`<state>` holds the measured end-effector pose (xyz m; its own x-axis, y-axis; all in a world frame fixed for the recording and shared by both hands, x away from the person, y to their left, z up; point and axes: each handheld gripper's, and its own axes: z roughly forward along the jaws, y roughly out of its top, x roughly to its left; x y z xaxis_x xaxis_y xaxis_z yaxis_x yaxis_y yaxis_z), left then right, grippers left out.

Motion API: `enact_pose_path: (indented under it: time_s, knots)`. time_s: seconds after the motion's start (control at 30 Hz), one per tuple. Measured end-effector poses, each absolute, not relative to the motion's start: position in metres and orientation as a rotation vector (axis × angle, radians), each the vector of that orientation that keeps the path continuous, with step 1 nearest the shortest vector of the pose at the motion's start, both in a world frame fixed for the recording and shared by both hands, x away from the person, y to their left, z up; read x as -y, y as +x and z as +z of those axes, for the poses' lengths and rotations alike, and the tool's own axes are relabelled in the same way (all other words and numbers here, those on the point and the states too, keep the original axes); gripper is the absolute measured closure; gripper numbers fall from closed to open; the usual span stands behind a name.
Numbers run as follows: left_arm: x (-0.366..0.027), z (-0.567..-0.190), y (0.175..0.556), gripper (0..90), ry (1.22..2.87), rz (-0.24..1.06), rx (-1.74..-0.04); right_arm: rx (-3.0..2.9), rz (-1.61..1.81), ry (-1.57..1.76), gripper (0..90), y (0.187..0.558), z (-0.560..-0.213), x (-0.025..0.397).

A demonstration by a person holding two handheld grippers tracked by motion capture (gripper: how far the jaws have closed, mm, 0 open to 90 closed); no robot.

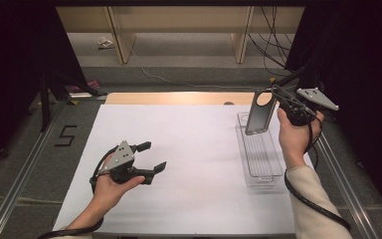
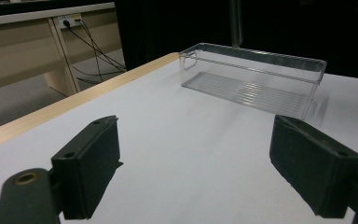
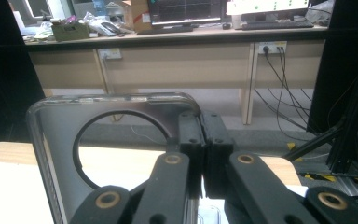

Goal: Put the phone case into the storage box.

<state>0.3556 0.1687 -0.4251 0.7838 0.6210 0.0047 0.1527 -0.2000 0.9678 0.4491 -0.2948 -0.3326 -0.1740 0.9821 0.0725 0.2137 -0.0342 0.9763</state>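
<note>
Black jaws of the right gripper [image 3: 202, 154] pinch the top edge of a grey phone case [image 1: 259, 112], hanging it upright above the clear bin [image 1: 260, 154], likely for lowering in. Left gripper [image 1: 149, 158] waits wide open over the white surface [image 1: 189, 149].
</note>
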Motion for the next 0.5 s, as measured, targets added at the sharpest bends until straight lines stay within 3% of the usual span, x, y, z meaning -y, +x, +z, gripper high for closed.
enact_pose_path:
  time_s: [0.5]
  knots:
    - [-0.1683,-0.4248,0.3556,15.9,1.75,0.477,-0.604,-1.472,1.286,1.321,89.0,0.4522,-0.3325,0.2961]
